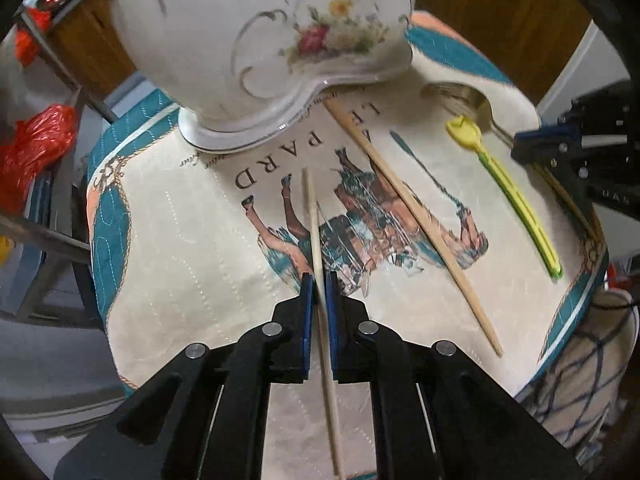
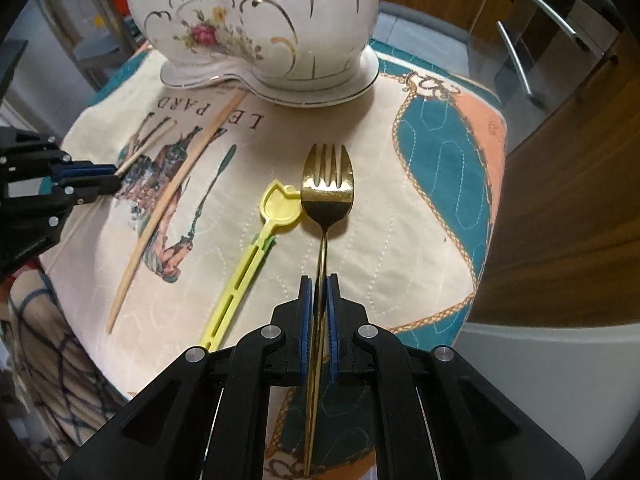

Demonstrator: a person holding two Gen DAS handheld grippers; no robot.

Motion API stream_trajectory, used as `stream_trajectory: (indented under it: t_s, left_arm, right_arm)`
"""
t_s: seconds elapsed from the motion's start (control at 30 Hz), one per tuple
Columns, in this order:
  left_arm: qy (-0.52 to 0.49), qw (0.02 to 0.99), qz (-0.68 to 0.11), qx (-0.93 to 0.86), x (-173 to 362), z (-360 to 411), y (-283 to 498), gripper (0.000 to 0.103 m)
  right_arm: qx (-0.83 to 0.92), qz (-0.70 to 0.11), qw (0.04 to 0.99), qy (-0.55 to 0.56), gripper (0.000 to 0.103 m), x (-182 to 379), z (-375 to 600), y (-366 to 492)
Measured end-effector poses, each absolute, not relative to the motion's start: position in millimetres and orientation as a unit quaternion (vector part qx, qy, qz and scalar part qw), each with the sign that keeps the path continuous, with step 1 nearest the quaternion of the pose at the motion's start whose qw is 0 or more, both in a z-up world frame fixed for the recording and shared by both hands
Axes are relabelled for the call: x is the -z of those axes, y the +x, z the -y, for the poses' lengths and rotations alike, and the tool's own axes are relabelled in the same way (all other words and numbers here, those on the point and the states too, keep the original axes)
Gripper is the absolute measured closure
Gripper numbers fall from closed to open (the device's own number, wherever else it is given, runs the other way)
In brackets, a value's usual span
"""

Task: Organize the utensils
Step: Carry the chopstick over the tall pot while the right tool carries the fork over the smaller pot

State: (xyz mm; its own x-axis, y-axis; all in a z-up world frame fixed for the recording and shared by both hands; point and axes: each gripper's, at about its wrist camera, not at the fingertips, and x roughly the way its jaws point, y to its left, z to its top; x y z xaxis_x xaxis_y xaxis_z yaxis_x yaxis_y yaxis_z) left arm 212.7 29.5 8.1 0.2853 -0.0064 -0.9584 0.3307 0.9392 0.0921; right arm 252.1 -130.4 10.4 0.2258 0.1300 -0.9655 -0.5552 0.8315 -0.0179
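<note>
My left gripper [image 1: 319, 282] is shut on a pale wooden chopstick [image 1: 313, 216], whose tip points toward the porcelain vessel. A second chopstick [image 1: 412, 212] lies loose on the printed cloth to its right. My right gripper [image 2: 319, 286] is shut on the handle of a gold spork [image 2: 327, 184], its tines pointing away from me. A yellow-green plastic spoon [image 2: 256, 248] lies just left of the spork, its bowl touching the spork's head. In the left wrist view the same spoon [image 1: 516, 196] and the spork's head [image 1: 464, 94] show at the right, near the right gripper [image 1: 532, 160].
A large white floral porcelain vessel [image 2: 256, 28] stands at the far side of the quilted printed cloth [image 2: 400, 216]. The cloth's edge drops off close on all sides. Red plastic bags [image 1: 36, 144] hang at the left; wooden cabinet fronts [image 2: 568, 220] rise at the right.
</note>
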Motion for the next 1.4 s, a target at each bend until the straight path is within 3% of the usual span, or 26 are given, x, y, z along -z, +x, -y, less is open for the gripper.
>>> stream_trajectory:
  t_s: [0.4,0.63,1.4]
  left_arm:
    - [0.089,0.834,-0.533,0.112,-12,-49,184,0.099]
    - [0.01,0.88,-0.456,0.131,-38,-71,160,0.099]
    - [-0.07,0.965,-0.211,0.138,-109,-65,138,0.099]
  right_arm:
    - [-0.219,-0.552,0.794,-0.133,0.096,-15,154,237]
    - [-0.243,-0.508,0.824,-0.063,0.096,-28,186,221]
    - [-0.328,-0.333,0.881,0.077,0.096,-95,209,200]
